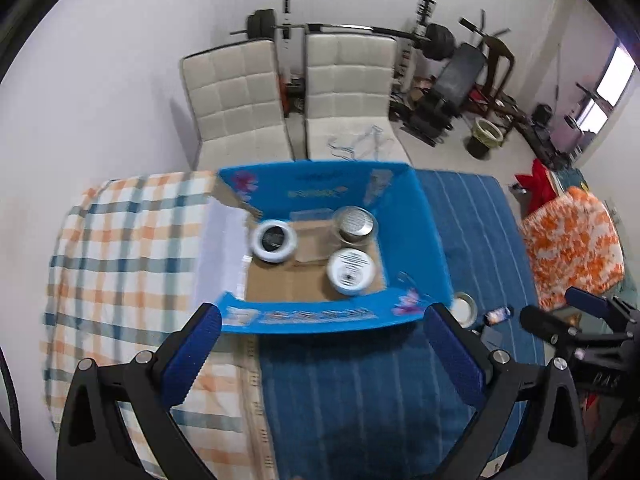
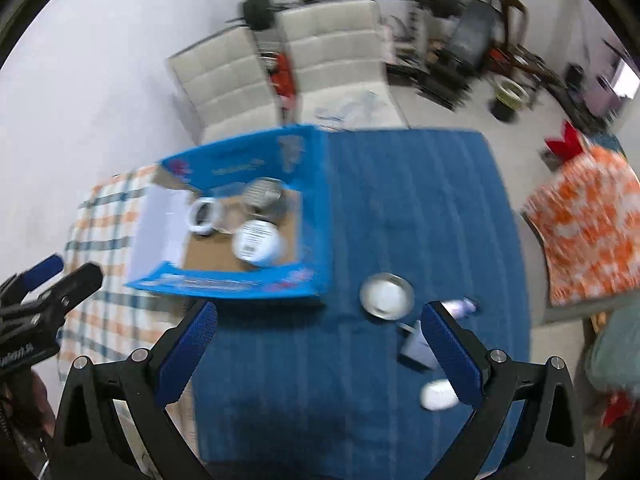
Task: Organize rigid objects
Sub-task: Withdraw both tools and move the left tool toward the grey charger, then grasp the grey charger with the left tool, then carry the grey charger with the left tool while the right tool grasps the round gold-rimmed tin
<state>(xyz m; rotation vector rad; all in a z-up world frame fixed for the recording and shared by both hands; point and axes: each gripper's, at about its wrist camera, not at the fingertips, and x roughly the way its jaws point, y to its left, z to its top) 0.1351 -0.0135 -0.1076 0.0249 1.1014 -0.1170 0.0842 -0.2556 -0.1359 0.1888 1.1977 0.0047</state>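
A blue cardboard box [image 1: 412, 216] stands open on the table, also in the right wrist view [image 2: 316, 216]. Inside lie a white ring-shaped tin [image 1: 274, 241], a metal-lidded jar [image 1: 354, 222] and a white round tub [image 1: 351, 270]. My left gripper [image 1: 324, 344] is open and empty, just in front of the box. My right gripper [image 2: 320, 336] is open and empty above the blue cloth. A round metal lid [image 2: 386, 295], a small bottle [image 2: 464, 307], a grey flat item [image 2: 416, 350] and a white cap [image 2: 438, 395] lie near its right finger [image 2: 452, 356].
A blue striped cloth [image 2: 400, 208] and a plaid cloth [image 1: 120, 240] cover the table. Two white chairs [image 1: 240, 104] stand behind it. Gym gear [image 1: 460, 76] is at the back right. An orange patterned cushion [image 1: 572, 244] is on the right.
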